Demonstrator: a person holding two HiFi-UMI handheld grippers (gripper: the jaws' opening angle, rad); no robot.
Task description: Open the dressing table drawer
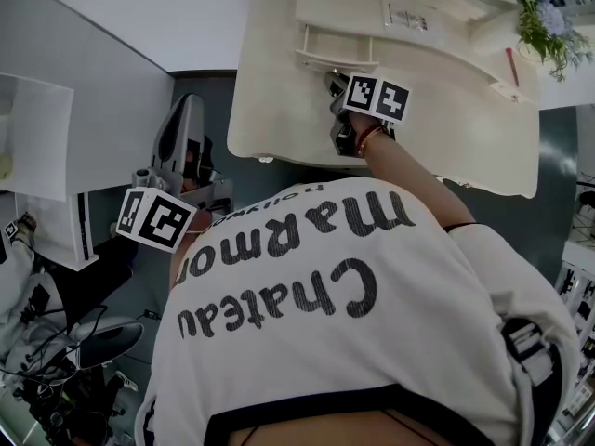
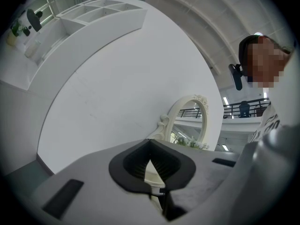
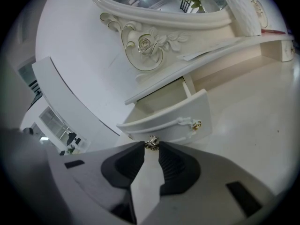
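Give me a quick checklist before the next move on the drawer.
1. Drawer pulled out of the dressing table: ok.
2. Right gripper shut on the knob, gripped at the jaw tips: ok.
3. Left gripper empty, jaws together, away from the drawer: ok.
4. Tabletop in front of the drawer free of clutter: ok.
5. Drawer at full travel: cannot tell.

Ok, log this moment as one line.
drawer: pulled open | right tongs: shut on knob | left tongs: shut, empty, away from drawer
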